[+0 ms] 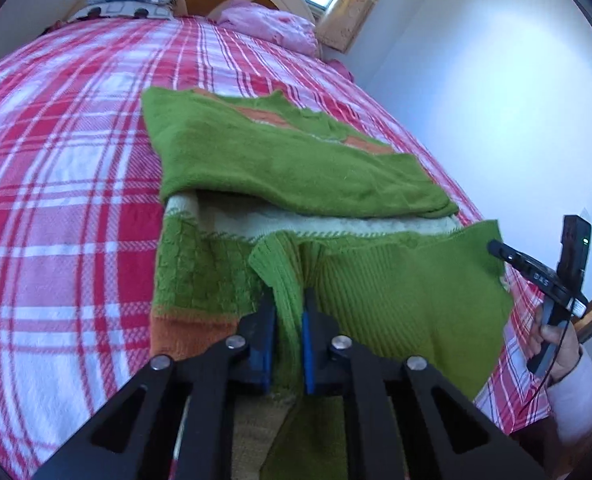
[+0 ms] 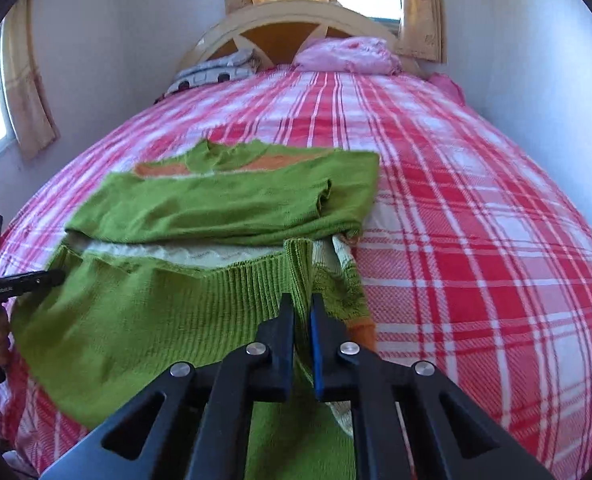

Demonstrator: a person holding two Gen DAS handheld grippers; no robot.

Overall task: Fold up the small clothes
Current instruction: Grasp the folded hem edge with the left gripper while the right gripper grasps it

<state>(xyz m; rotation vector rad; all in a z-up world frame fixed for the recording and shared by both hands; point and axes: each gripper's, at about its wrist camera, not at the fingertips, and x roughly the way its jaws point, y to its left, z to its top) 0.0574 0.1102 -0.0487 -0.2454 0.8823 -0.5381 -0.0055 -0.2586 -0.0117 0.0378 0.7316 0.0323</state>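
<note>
We see a green sweater (image 1: 296, 168) lying across the middle of the bed (image 1: 56, 200), partly folded: one green panel lies flat over the upper part, with a pale knitted band showing beneath its lower edge. The ribbed hem is lifted off the bed. Left gripper (image 1: 288, 320), lower centre of its frame: jaws pinching a bunched fold of the ribbed hem. Right gripper (image 2: 301, 320), lower centre of its frame: jaws closed on the same ribbed edge at the opposite corner. The hem hangs slack between the two grips.

In the right wrist view, the sweater (image 2: 224, 204) sits left of centre; the plaid cover is bare to the right and toward the headboard (image 2: 296, 20). Pink pillow (image 2: 347, 56) and a grey folded item (image 2: 216, 70) lie at the head end, well apart from the sweater. A wall (image 1: 495, 100) runs close beside the bed at the right of the left wrist view.
</note>
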